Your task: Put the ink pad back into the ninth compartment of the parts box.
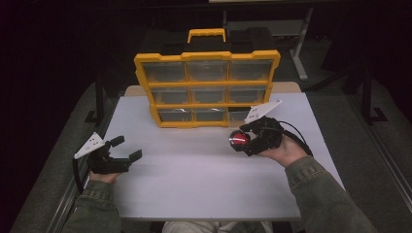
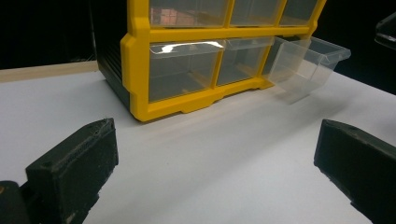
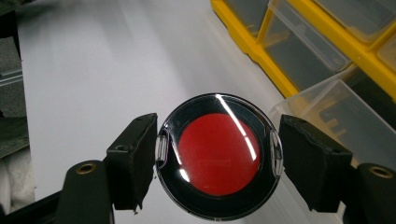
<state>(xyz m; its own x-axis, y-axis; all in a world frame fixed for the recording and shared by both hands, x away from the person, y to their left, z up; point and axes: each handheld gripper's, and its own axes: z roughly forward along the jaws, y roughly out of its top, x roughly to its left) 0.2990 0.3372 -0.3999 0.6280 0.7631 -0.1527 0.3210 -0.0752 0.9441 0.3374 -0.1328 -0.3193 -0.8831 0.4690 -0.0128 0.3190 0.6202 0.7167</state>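
one round red compact [image 3: 219,156] sits clamped in the right gripper [image 1: 241,140] above the table [image 1: 194,184], near one yellow organizer [image 1: 208,90] with nine clear drawers, while the left gripper [image 1: 126,148] rests open.

No readable text, label or number stands on anything here.

**Red disc in my right tongs**

My right tongs [image 3: 218,156] clamp a round case [image 3: 219,156]: clear lid, black rim, red disc inside. It faces the camera, pinched at its two side tabs, lifted off the white surface [image 1: 194,165], just beside the pulled-out clear drawer [image 2: 308,63] at the organiser's bottom right.
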